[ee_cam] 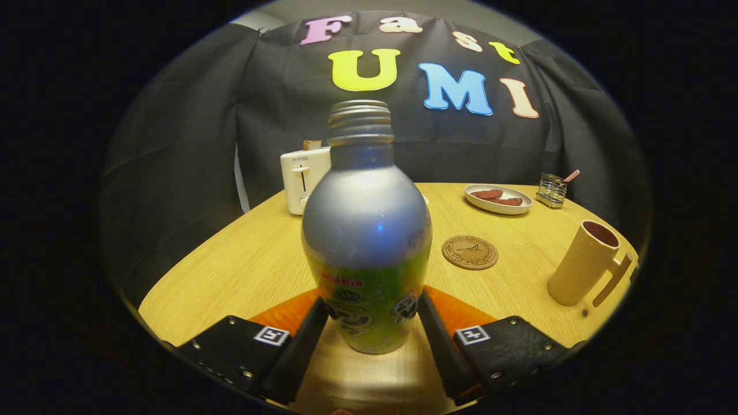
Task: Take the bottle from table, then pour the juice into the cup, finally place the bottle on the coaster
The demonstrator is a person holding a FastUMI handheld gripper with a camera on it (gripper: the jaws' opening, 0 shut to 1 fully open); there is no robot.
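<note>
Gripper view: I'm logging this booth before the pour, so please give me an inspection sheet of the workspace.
Surface: round light wooden table, bare in front.
Job's things: uncapped silver and green metal bottle upright between the fingers; round brown coaster beyond it; beige plastic cup with a handle past the coaster.
Clutter: white toaster; white oval plate with reddish food; small wire holder.
Grippers: tongs with both fingers against the bottle's lower sides.
Cables: nothing seen.
Surroundings: black cloth wall.
</note>
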